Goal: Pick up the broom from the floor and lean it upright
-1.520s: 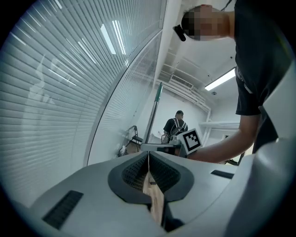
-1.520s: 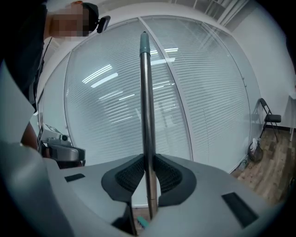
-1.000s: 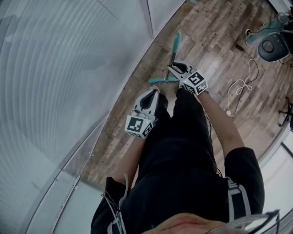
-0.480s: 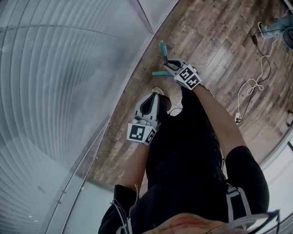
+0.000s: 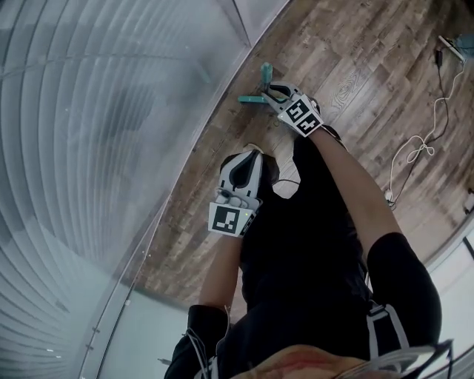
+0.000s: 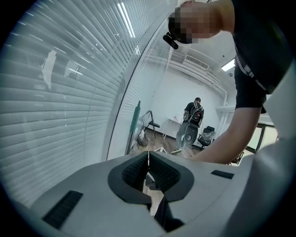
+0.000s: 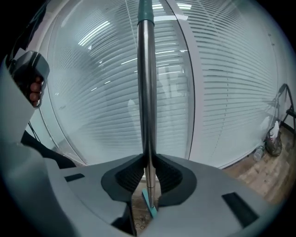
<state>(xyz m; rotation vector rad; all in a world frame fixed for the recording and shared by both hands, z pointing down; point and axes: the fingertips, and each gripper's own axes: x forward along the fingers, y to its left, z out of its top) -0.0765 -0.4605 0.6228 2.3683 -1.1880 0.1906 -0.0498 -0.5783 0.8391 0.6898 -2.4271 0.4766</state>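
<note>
The broom stands upright by the glass wall. Its metal handle (image 7: 147,92) runs up between my right gripper's (image 7: 149,173) jaws to a teal grip (image 7: 145,9). The teal broom head (image 7: 149,203) shows just below the jaws. In the head view the right gripper (image 5: 278,95) is shut on the handle, low down near the teal head (image 5: 252,98). My left gripper (image 5: 244,166) hangs nearer the person's legs, apart from the broom. Its jaws are shut on nothing (image 6: 148,169).
A curved glass wall with blinds (image 5: 111,148) runs along the left of the wooden floor (image 5: 348,66). A white cable (image 5: 422,148) lies on the floor at the right. Far off stand a person (image 6: 192,120), a chair (image 6: 150,126) and a green pole (image 6: 135,125).
The right gripper has carried the broom down and closer to the glass wall. The left gripper has also sunk, still shut and empty.
</note>
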